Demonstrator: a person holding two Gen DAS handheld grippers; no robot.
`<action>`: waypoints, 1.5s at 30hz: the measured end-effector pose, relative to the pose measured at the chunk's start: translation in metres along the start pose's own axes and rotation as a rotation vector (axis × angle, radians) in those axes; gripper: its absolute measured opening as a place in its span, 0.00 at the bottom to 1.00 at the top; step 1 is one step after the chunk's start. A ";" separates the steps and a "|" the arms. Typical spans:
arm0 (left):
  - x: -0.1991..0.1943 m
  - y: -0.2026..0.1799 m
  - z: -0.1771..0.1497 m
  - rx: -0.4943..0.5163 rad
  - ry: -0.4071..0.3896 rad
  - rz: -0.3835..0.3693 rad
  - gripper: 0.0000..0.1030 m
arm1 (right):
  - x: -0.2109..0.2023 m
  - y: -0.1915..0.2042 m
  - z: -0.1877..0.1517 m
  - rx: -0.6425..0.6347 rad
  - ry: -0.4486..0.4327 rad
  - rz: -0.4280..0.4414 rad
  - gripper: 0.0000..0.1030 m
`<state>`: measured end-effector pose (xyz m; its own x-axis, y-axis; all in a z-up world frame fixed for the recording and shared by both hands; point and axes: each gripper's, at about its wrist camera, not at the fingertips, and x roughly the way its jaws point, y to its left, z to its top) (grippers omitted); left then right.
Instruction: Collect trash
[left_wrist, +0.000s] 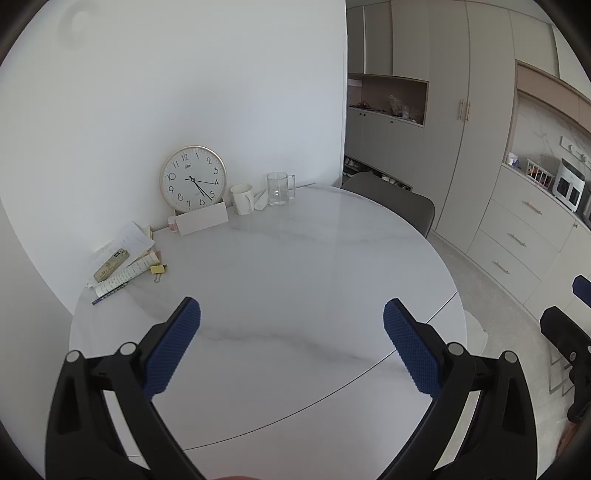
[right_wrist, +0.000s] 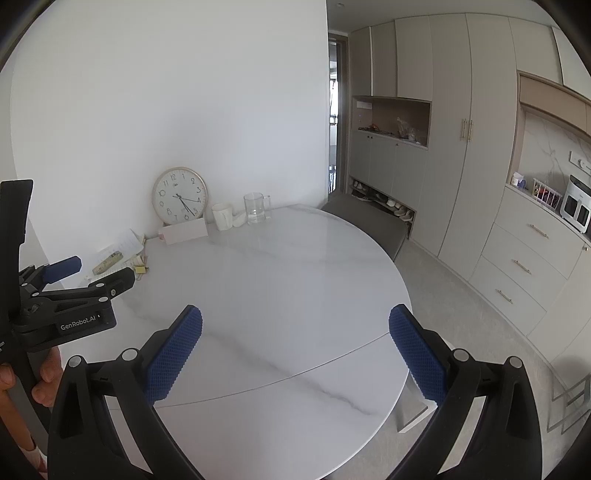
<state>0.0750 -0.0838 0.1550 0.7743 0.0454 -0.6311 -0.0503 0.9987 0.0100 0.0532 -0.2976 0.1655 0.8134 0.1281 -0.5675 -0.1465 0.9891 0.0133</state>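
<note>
Lighting: soft, even daylight, moderately bright; no hard shadows. Glare: faint sheen on the bench (left_wrist: 295, 266) top. Distortion: strong fisheye bowing, black vignette at corners. Focus: sharp centrally; wall (left_wrist: 184, 92) slightly washed out, upper-left smudge.

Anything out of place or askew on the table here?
A wall clock stands on the table, leaning against the wall behind a white card instead of hanging. Papers lie in a loose, skewed heap by the wall. Nothing looks spilled or broken. Both the left gripper and the right gripper are open and empty.
</note>
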 end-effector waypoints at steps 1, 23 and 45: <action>0.000 0.000 0.000 0.001 0.002 0.000 0.92 | 0.000 0.000 0.000 -0.001 -0.001 0.000 0.98; 0.004 -0.003 -0.002 0.015 0.019 -0.027 0.92 | 0.002 -0.007 -0.012 0.004 0.011 -0.008 0.98; 0.007 -0.006 -0.002 -0.004 0.027 -0.023 0.92 | 0.006 -0.011 -0.014 0.010 0.029 -0.011 0.98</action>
<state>0.0791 -0.0897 0.1488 0.7580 0.0215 -0.6519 -0.0353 0.9993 -0.0081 0.0521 -0.3088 0.1505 0.7982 0.1156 -0.5912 -0.1320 0.9911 0.0156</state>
